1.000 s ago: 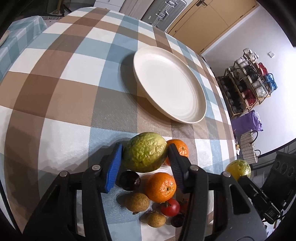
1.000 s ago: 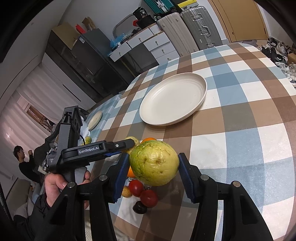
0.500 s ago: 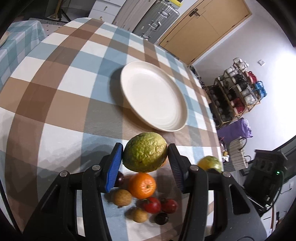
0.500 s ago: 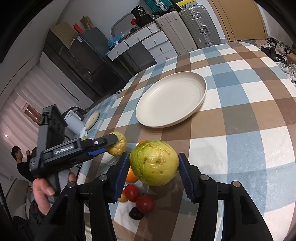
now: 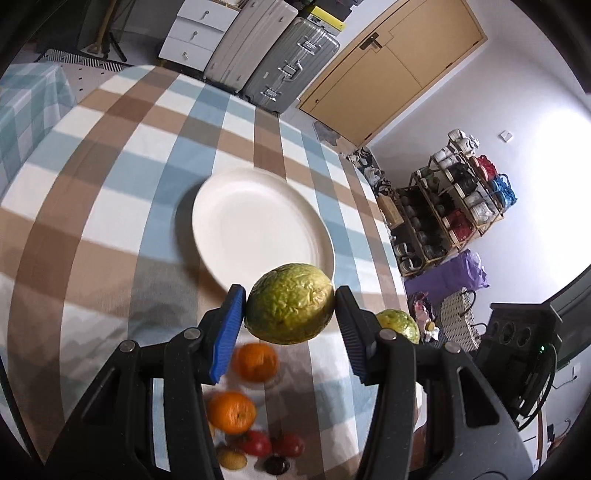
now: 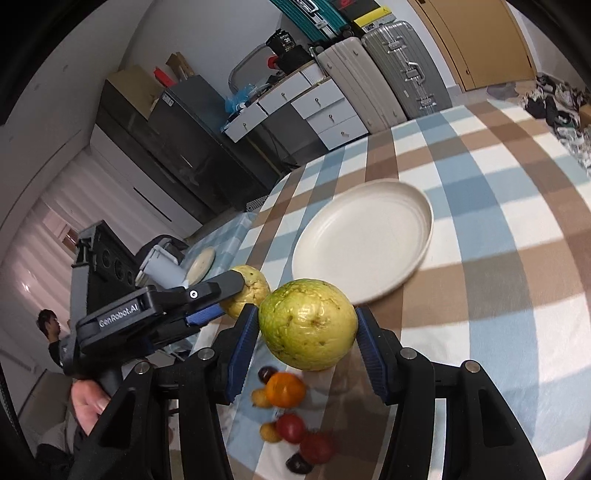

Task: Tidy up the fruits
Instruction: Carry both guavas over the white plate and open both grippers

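Note:
My left gripper [image 5: 290, 304] is shut on a wrinkled green-yellow guava [image 5: 290, 303], held in the air just short of the near rim of the white plate [image 5: 258, 225]. My right gripper [image 6: 306, 325] is shut on a smoother yellow-green guava [image 6: 308, 323], also in the air short of the plate [image 6: 365, 236]. Each gripper's guava shows in the other view: the right one [image 5: 399, 325] and the left one [image 6: 251, 291]. Below on the cloth lie two oranges [image 5: 231, 411], red tomatoes [image 5: 258, 443], small brown fruits [image 5: 231, 459] and a dark fruit [image 5: 275, 465].
The checked tablecloth [image 5: 110, 184] covers a round table. Suitcases [image 5: 273, 70] and white drawers [image 5: 195, 33] stand beyond its far edge, a shelf rack [image 5: 454, 206] to the right. A person [image 6: 51, 332] sits far left.
Both grippers have risen with their guavas and moved toward the plate. The loose fruits now lie farther below and behind them.

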A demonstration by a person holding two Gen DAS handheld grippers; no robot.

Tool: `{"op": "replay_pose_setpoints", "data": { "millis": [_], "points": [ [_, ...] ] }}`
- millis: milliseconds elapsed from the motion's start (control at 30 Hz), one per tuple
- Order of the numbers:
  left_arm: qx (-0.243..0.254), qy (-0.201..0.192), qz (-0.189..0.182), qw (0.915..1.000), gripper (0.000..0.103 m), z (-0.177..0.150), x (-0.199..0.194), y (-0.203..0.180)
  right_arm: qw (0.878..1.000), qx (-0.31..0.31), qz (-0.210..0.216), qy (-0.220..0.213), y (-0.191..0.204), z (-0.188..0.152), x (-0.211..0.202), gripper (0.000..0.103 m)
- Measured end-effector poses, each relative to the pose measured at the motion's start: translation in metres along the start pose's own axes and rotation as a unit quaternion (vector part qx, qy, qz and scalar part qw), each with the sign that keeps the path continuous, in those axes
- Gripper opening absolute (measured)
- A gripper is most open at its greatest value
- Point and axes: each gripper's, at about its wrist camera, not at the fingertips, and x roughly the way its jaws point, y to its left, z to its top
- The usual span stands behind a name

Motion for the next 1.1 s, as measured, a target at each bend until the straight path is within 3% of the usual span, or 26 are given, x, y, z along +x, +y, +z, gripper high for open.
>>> {"op": "replay_pose_setpoints", "data": {
  "millis": [233,567,767,1100],
  "points": [
    [0.001,0.007,0.004,1.0,0.047,0.043,0.027,-0.008,0.999,-0.042,-0.02,-0.012,0.001,0.038,0.013,0.054],
    [0.001,0.031,0.033,0.999,0.047,0.11,0.103,-0.004,0.998,-0.048,-0.04,0.005,-0.031,0.103,0.076,0.054],
    [-0.003,0.045,0.06,0.9972,0.047,0.127,0.147,0.008,0.997,-0.052,-0.053,0.026,-0.049,0.118,0.116,0.054],
    [0.002,0.082,0.06,0.9949,0.048,0.128,0.186,0.016,0.996,-0.016,-0.071,0.049,-0.08,0.124,0.152,0.054]
  ]
}}
